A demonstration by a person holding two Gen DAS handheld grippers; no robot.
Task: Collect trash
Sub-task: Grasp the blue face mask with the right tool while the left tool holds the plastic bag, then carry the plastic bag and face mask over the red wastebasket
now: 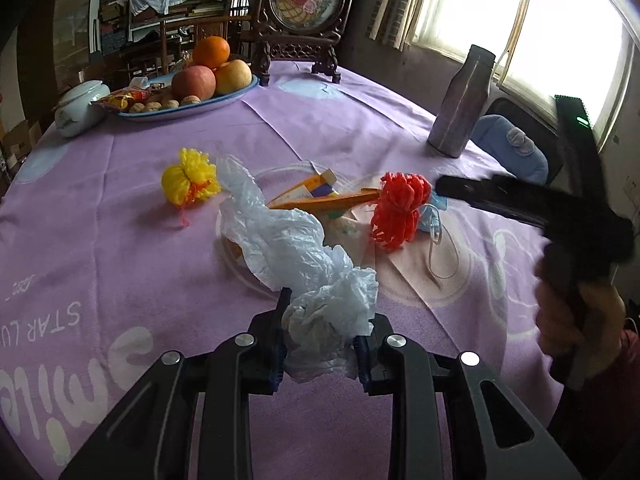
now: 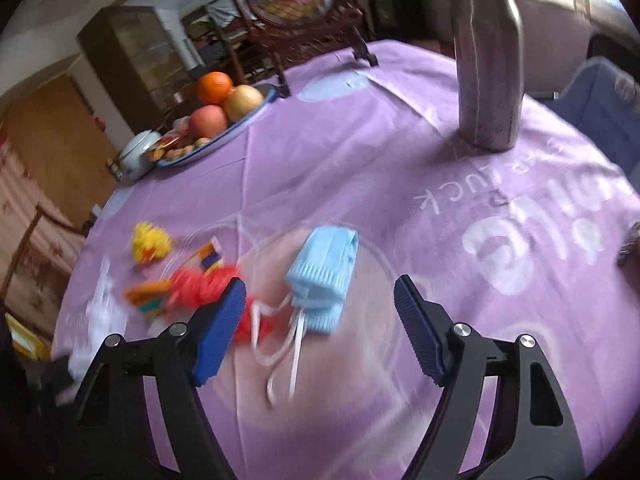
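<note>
My left gripper (image 1: 322, 342) is shut on one end of a crumpled white plastic bag (image 1: 288, 240), which stretches away over the purple tablecloth (image 1: 120, 240). Beyond it lie a yellow mesh ball (image 1: 190, 178), a red mesh ball (image 1: 398, 208), flattened orange cartons (image 1: 320, 196) and a blue face mask (image 1: 434, 216). My right gripper (image 2: 320, 304) is open and empty, just above the blue face mask (image 2: 324, 270) with its white straps, the red mesh (image 2: 204, 284) by its left finger. It also shows in the left wrist view (image 1: 444, 186).
A steel bottle (image 1: 460, 100) stands at the right of the table. A fruit plate (image 1: 224, 96) with an orange, apples and walnuts, and a white lidded pot (image 1: 78, 106), stand at the far left. A carved wooden screen (image 1: 300, 12) stands at the back.
</note>
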